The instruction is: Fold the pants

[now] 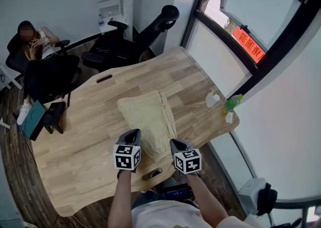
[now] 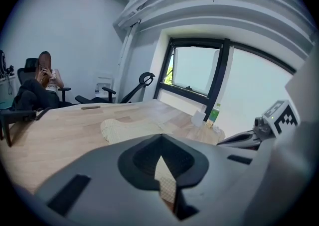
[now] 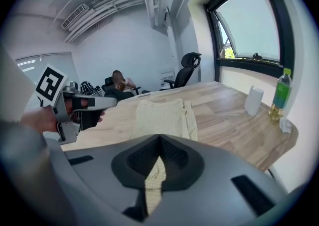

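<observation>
Pale yellow pants (image 1: 148, 114) lie flat on the wooden table (image 1: 85, 136), running from its middle toward the near edge. My left gripper (image 1: 133, 132) is shut on the near left corner of the pants, and a strip of the fabric shows between its jaws (image 2: 164, 180). My right gripper (image 1: 174, 143) is shut on the near right corner, with cloth pinched in its jaws (image 3: 155, 172). Both near corners are lifted a little off the table. The far part of the pants (image 3: 164, 110) rests flat on the wood. The left gripper view shows it as a low heap (image 2: 127, 128).
A white cup (image 1: 212, 99), a green bottle (image 1: 233, 102) and a small white item stand at the table's right edge by the window. A dark slot (image 1: 151, 174) sits near the front edge. Black office chairs (image 1: 125, 46) and a seated person (image 1: 35, 46) are beyond the table.
</observation>
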